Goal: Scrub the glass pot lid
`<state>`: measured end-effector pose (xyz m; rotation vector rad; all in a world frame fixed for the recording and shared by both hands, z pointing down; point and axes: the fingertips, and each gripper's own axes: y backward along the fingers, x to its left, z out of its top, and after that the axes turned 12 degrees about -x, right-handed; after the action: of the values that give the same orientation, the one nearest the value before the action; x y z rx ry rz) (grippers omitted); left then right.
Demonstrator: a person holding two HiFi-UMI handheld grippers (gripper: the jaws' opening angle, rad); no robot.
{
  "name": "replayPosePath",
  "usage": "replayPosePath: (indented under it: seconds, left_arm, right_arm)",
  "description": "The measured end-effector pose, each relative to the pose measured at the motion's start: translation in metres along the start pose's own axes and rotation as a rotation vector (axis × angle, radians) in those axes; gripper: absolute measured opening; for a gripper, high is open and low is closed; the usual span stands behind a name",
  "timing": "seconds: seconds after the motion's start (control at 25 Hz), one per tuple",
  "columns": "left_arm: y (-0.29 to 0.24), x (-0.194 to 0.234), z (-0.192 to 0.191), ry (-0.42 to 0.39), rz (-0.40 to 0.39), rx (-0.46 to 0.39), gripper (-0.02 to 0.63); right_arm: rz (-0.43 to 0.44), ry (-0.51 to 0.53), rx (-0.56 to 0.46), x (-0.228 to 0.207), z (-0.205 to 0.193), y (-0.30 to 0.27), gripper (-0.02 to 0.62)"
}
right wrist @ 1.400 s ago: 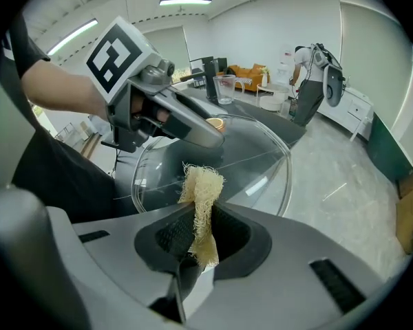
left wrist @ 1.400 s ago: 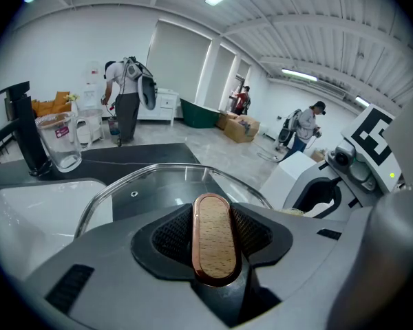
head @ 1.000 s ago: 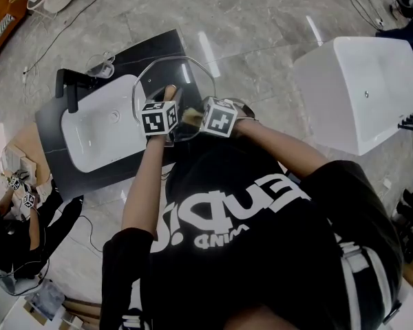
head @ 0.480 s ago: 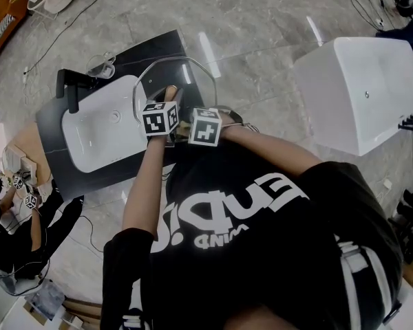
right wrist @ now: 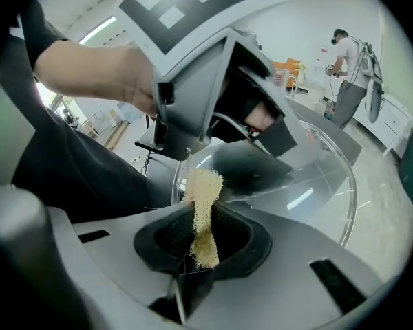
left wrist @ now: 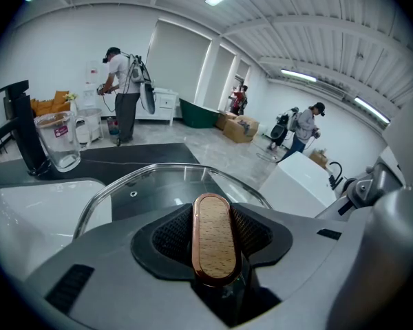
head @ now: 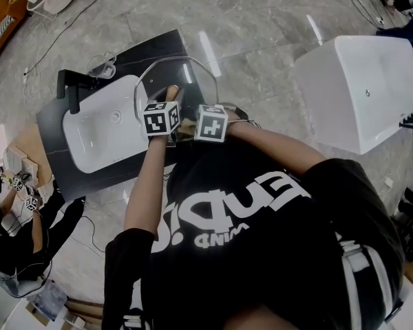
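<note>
L tool [left wrist: 213, 234] clamps lid's [left wrist: 158, 184] wooden knob [left wrist: 212, 243] over bench [head: 58, 167] corner. R tool [right wrist: 201, 238] pinches scrub pad [right wrist: 204, 188] at rim. Scrubbing seems underway, unfinished.

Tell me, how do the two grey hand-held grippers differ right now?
The left gripper clamps the oval wooden knob of the glass lid; the right gripper clamps a pale yellow fibrous scrub pad. The left gripper's jaws stand wide round the knob; the right gripper's sit nearly together on the thin pad. Both are shut on something and work at the same lid.
</note>
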<state>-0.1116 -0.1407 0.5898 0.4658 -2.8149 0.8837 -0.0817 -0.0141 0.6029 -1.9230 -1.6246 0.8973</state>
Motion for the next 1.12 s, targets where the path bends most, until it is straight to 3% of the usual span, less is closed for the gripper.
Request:
replayPosePath:
  seconds: [0.56, 0.84, 1.12]
  left_arm:
    - [0.006, 0.0, 0.0, -0.003, -0.036, 0.025, 0.184]
    - [0.034, -0.006, 0.042, -0.033, -0.048, -0.083, 0.183]
    - [0.071, -0.029, 0.093, -0.051, -0.123, -0.196, 0.124]
  right_arm:
    - [-0.078, -0.137, -0.009, -0.022, -0.039, 0.044, 0.048]
    - [-0.153, -0.253, -0.199, -0.05, -0.012, 0.099, 0.048]
    - [-0.276, -0.324, -0.412, -0.071, 0.034, 0.161, 0.048]
